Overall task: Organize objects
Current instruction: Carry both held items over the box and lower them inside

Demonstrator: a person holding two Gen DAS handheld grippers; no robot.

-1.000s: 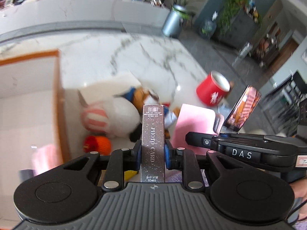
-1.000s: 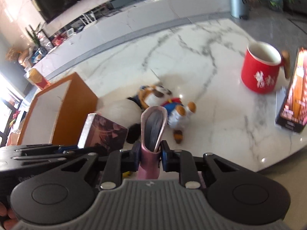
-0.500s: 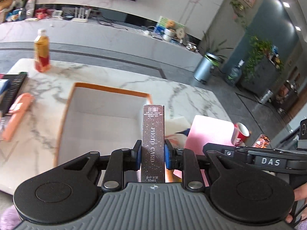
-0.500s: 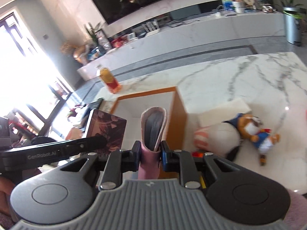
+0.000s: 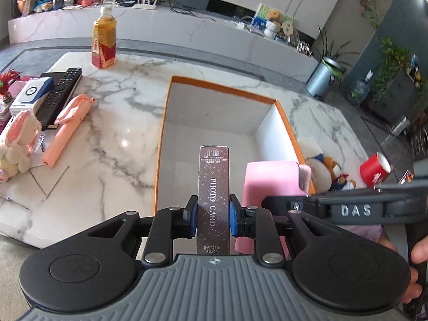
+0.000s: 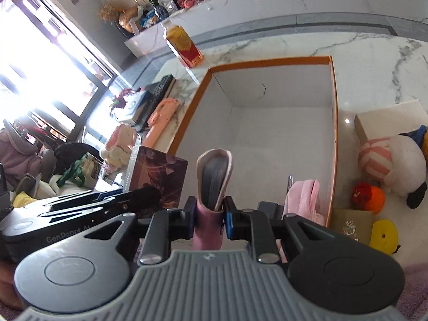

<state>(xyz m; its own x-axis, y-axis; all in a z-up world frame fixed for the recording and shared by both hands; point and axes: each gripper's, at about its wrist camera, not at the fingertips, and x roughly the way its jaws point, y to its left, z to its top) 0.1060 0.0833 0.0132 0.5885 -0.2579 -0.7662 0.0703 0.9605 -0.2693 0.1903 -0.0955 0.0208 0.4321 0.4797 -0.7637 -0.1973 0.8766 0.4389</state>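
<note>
**Orange-rimmed box under both loaded grippers**

Orange edging is framing the white storage box [image 5: 214,112] sitting on the marble table [image 5: 120,123], and you are holding both tools over its near end. Your left gripper [image 5: 213,219] is clamping its blue pads [image 5: 191,219] on a dark, speckled photo card box [image 5: 213,187], which is standing upright between them with its lettering running up the narrow face. Your right gripper [image 6: 208,215] is squeezing a pink case [image 6: 211,187] with a grey inner lining, its rounded top pointing toward the box interior. In the left wrist view that pink case [image 5: 270,179] is showing just right of the photo card box, close beside it, over the box's right wall.

Left of the box, a peach-coloured handheld gadget [image 5: 67,131], a black remote [image 5: 60,93] and a pink-and-white plush bunny [image 5: 17,141] are lying on the marble, with a bottle of amber drink [image 5: 104,42] standing further back. Right of the box, a white plush toy [image 6: 396,163] is lying beside a small cream box [image 6: 388,120], and a red mug [image 5: 374,169] is standing nearer the table's edge. A pink cloth [image 6: 305,198] is hanging at the box's near right wall.
</note>
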